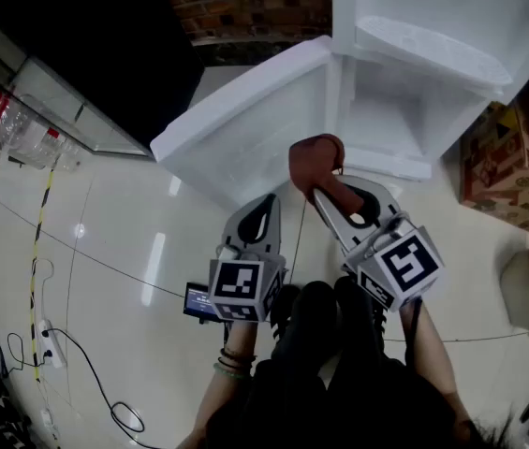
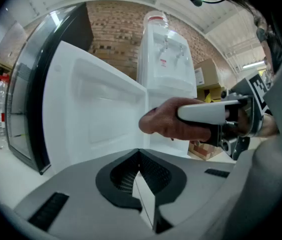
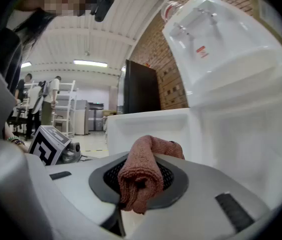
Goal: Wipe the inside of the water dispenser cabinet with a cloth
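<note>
As a person's forearms reach forward over a glossy pale floor [image 1: 105,251], the left gripper [image 1: 262,211] has its jaws pressed together on nothing. It sits just beside the right gripper [image 1: 325,187], whose jaws are clamped on a rolled reddish-brown cloth [image 1: 315,160]. The cloth's bunched end pokes past the jaw tips, at the foot of the open white door [image 1: 245,129] and the water dispenser cabinet [image 1: 404,110]. Whether the cloth touches either one cannot be told. The cabinet's white interior and shelf [image 1: 433,50] stand exposed. A cardboard box [image 1: 503,166] sits to the right, and a brick wall [image 1: 245,3] rises behind.
</note>
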Available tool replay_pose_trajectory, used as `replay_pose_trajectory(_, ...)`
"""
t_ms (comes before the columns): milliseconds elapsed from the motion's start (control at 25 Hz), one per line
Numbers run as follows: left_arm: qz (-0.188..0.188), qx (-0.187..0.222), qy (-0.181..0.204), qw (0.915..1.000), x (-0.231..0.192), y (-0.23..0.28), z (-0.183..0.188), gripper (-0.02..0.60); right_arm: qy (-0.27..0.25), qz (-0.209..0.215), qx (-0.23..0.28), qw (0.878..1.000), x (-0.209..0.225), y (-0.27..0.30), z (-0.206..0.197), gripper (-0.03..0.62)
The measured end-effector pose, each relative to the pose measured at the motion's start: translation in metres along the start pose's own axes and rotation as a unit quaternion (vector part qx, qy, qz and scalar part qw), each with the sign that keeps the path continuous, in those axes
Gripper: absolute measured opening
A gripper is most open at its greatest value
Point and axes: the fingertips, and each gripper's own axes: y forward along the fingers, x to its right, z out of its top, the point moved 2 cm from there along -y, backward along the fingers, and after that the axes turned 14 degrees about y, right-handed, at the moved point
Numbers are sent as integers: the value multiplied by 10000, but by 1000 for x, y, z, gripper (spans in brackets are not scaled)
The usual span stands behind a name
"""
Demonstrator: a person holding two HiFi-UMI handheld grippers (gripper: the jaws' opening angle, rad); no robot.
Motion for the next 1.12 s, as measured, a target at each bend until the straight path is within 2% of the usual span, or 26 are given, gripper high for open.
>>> replay_pose_trajectory(120,182,-112,-101,9997,-6,-18,-15,-15,-468,711,-287,9960,-45,31,4,78)
replay_pose_trajectory(200,289,-202,-154,9993,-12,-31,-25,-15,-847,1070,-232,9904,-73,49,13,78)
replay_pose_trajectory(320,484,-302,-226,9981,-23,-49,-36,-15,-1430,1301,-119,9811,-102,70,22,78)
replay_pose_trajectory(400,639,-316,-292,9970,-32,-60,-40,-15,-1589,1292,-81,9788,-106,84,21,78)
replay_pose_trajectory(520,867,-298,-398,9950,-43,-74,-44,-15,-1468,1048,-16,9836,-91,96,19,80)
replay_pose_trajectory(680,1021,-288,-486,9932,-52,-79,-48,-15,-1323,524,132,9897,-49,100,32,80)
replay_pose_trajectory(800,998,-284,-507,9933,-51,-77,-47,-15,-1220,12,238,9922,-6,93,43,80)
replay_pose_trajectory(1000,864,-273,-427,9950,-44,-71,-40,-15,-1155,-931,351,9883,74,67,51,78)
replay_pose_trajectory(1120,817,-296,-376,9955,-40,-68,-39,-15,-1031,-1101,350,9879,94,58,51,80)
